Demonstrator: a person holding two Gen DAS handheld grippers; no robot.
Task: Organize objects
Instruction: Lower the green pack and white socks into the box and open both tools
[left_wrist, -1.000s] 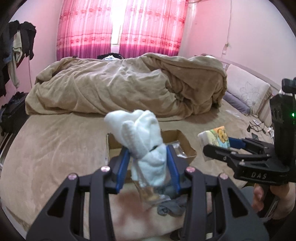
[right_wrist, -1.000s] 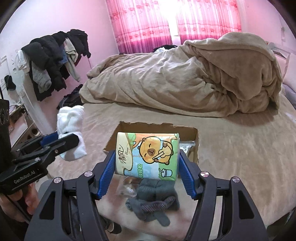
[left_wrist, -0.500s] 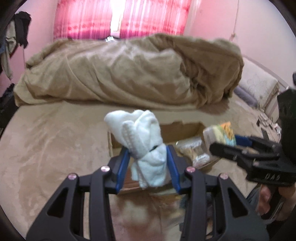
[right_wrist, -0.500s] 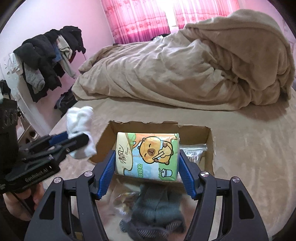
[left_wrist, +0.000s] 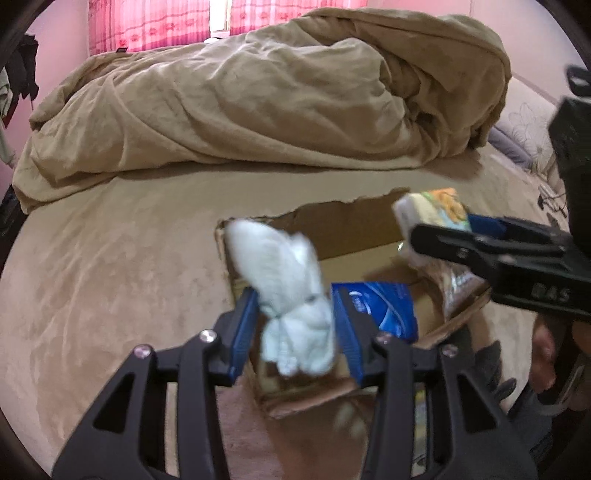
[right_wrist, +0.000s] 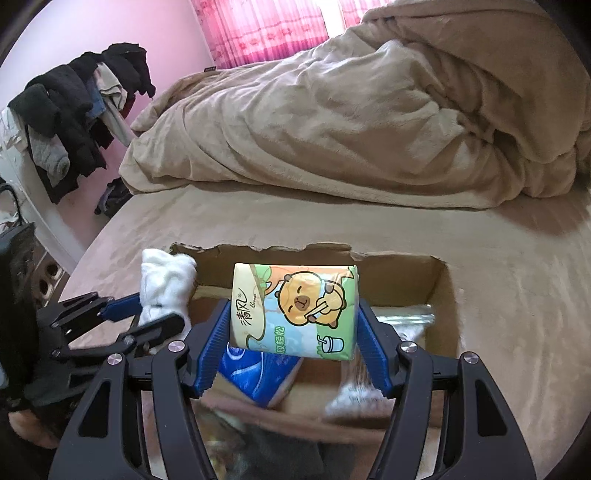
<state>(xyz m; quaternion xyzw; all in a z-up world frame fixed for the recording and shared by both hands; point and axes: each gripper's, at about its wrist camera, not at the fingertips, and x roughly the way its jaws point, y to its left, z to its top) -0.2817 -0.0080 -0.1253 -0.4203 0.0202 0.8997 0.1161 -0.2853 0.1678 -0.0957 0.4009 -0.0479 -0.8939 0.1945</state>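
My left gripper (left_wrist: 295, 317) is shut on a rolled white sock (left_wrist: 284, 280) and holds it over the left end of an open cardboard box (left_wrist: 354, 225) on the bed. It also shows in the right wrist view (right_wrist: 147, 317) with the sock (right_wrist: 166, 284). My right gripper (right_wrist: 293, 332) is shut on a tissue pack with a cartoon bear (right_wrist: 295, 310), held over the middle of the box (right_wrist: 439, 291). The pack also shows in the left wrist view (left_wrist: 432, 210). A blue packet (left_wrist: 384, 306) lies inside the box.
A rumpled tan duvet (left_wrist: 258, 92) is heaped across the far half of the bed. Clear plastic packets (right_wrist: 406, 321) lie at the box's right end. Grey socks (left_wrist: 491, 365) lie near the box's front. Dark clothes (right_wrist: 74, 110) hang on a rack at left.
Both grippers have moved forward and down, from in front of the box to over its opening, each still holding its object. The blue packet inside the box has come into view.
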